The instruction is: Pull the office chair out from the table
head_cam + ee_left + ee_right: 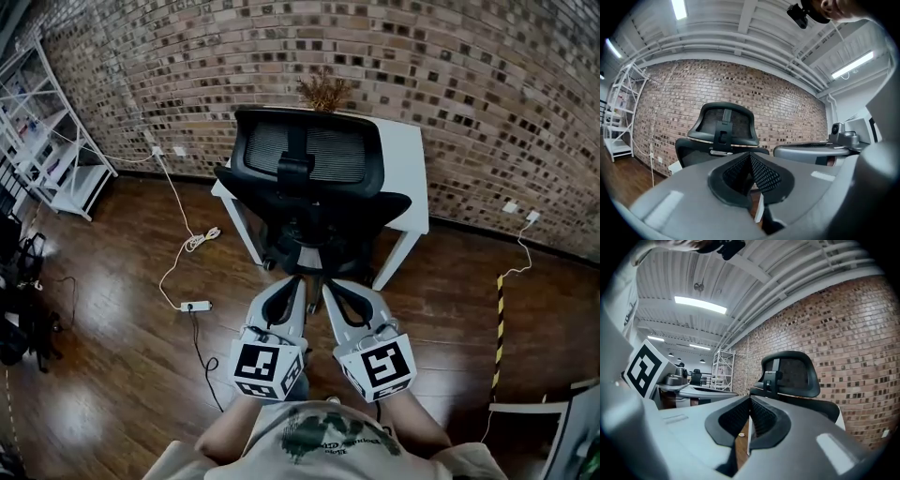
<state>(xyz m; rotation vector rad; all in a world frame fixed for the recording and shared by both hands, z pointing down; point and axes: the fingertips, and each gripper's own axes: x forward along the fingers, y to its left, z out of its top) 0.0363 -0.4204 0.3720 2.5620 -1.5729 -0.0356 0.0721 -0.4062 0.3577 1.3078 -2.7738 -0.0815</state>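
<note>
**Supervisor:** Report the jaw state of each unit.

**Operator:** I read the left hand-held gripper (300, 281) with its jaws pressed together. Its ribbed pads (764, 176) meet along one seam and nothing sits between them. The right hand-held gripper (328, 287) shows the same condition: jaws together, nothing pinched. Both units lie side by side and point level towards the chair, with their marker cubes nearest the person's body.

**Supervisor:** Locate the task item.

**Operator:** The office chair (305, 173) stands pushed in at the white worktop (410, 159), between its front legs. Its mesh backrest and headrest face me. In both gripper views I see the chair ahead of the jaw tips with open space between, so neither unit touches it.

**Supervisor:** List the surroundings.

**Operator:**
- The worktop stands against a brick wall (450, 84).
- A dried plant (323, 91) sits at the worktop's far edge.
- A white power strip (195, 306) lies on the wooden floor (122, 356), left of the chair. Its cable (183, 234) runs up to the wall.
- A white shelving rack (52, 141) stands at the far left.
- A yellow-and-black striped strip (500, 328) lies on the floor at the right.
</note>
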